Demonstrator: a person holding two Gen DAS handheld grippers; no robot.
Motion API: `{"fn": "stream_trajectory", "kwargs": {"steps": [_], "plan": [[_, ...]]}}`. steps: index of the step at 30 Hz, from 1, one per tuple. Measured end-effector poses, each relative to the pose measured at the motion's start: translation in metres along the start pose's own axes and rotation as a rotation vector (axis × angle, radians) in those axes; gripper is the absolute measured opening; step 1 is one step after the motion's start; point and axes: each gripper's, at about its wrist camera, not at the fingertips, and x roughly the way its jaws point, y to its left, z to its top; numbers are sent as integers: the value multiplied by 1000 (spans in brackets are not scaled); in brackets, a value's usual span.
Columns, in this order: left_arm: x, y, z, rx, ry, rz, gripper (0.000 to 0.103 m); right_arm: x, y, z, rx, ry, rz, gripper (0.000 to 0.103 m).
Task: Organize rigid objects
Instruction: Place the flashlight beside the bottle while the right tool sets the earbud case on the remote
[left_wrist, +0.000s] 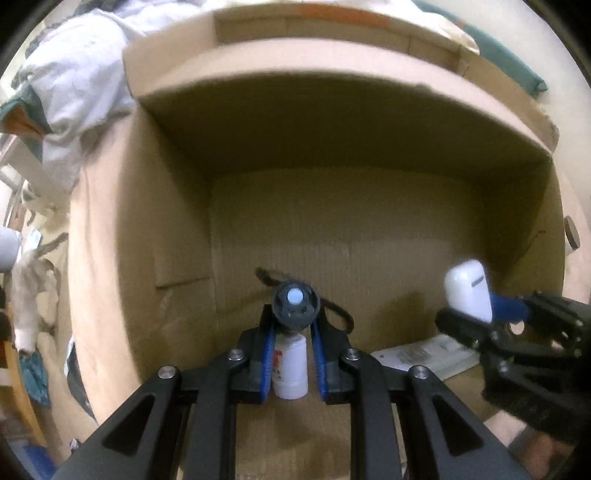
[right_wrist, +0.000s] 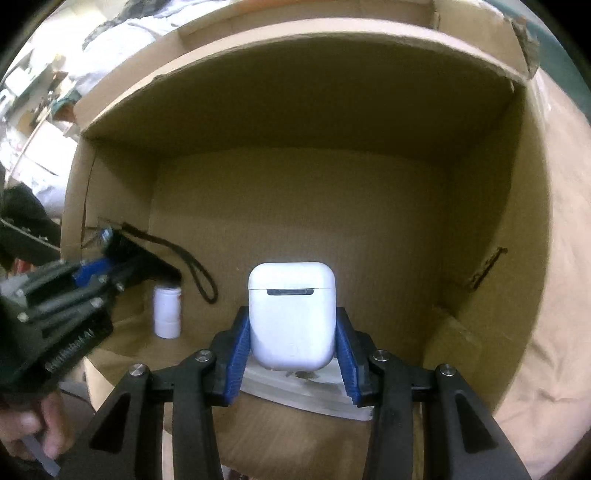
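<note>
A dark torch (left_wrist: 294, 303) with a wrist cord (right_wrist: 192, 264) is pinched between the blue pads (left_wrist: 269, 350) of the left gripper (left_wrist: 293, 354), its pale lens end turned toward the camera, inside an open cardboard box (left_wrist: 332, 122). Beneath the torch, a small white bottle (left_wrist: 290, 369) is seen standing on the box floor, between the fingers but below them. A white earbud case (right_wrist: 291, 314) is clamped upright between the pads of the right gripper (right_wrist: 291, 354), hinge side facing the camera. Under the case, a white booklet (right_wrist: 306, 387) lies flat on the floor near the front wall. The two grippers are held side by side within the box, apart from each other.
</note>
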Motion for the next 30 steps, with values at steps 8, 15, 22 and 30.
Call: {"fn": "stream_trajectory", "kwargs": {"steps": [8,15,22,30], "plan": [[4,2,0,0,10,4,17,1,-8,7,33,7,30,45],[3,-6,-2,7,40,7,18,-12,-9,4,65,-22,80,62],[2,-13,-2,23,57,-19,62,-26,-2,10,52,-82,86,69],[0,-13,-1,18,52,-14,63,-37,-3,12,36,-103,86,69]]}}
